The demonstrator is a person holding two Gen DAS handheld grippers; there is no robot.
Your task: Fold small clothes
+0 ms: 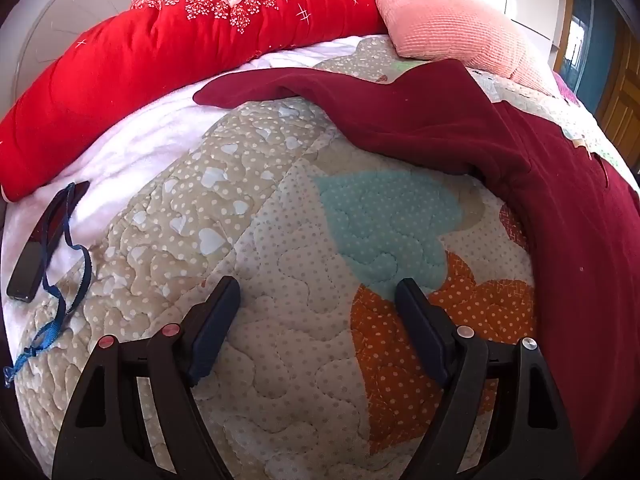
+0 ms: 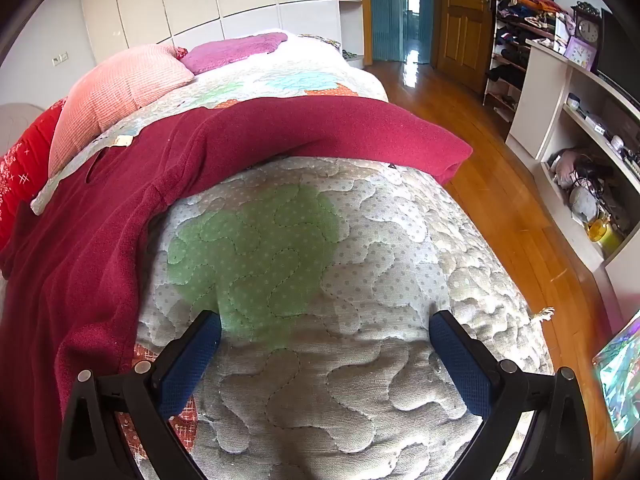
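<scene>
In the left wrist view, the left gripper (image 1: 318, 294) stood wide open over the quilt (image 1: 256, 240) on the bed, nothing between its fingers (image 1: 216, 316). The maroon top (image 1: 460, 120) lay spread on the quilt ahead and to the right, one sleeve stretched leftward toward a red duvet (image 1: 160, 52). A pink pillow (image 1: 448, 28) sat behind it, a phone (image 1: 36, 256) with a blue strap (image 1: 60, 304) at far left.

In the right wrist view, the right gripper (image 2: 325, 328) was open too, empty, above the quilt (image 2: 360, 280). The top (image 2: 120, 208) lay to the left, its other sleeve reaching right to the bed's edge
</scene>
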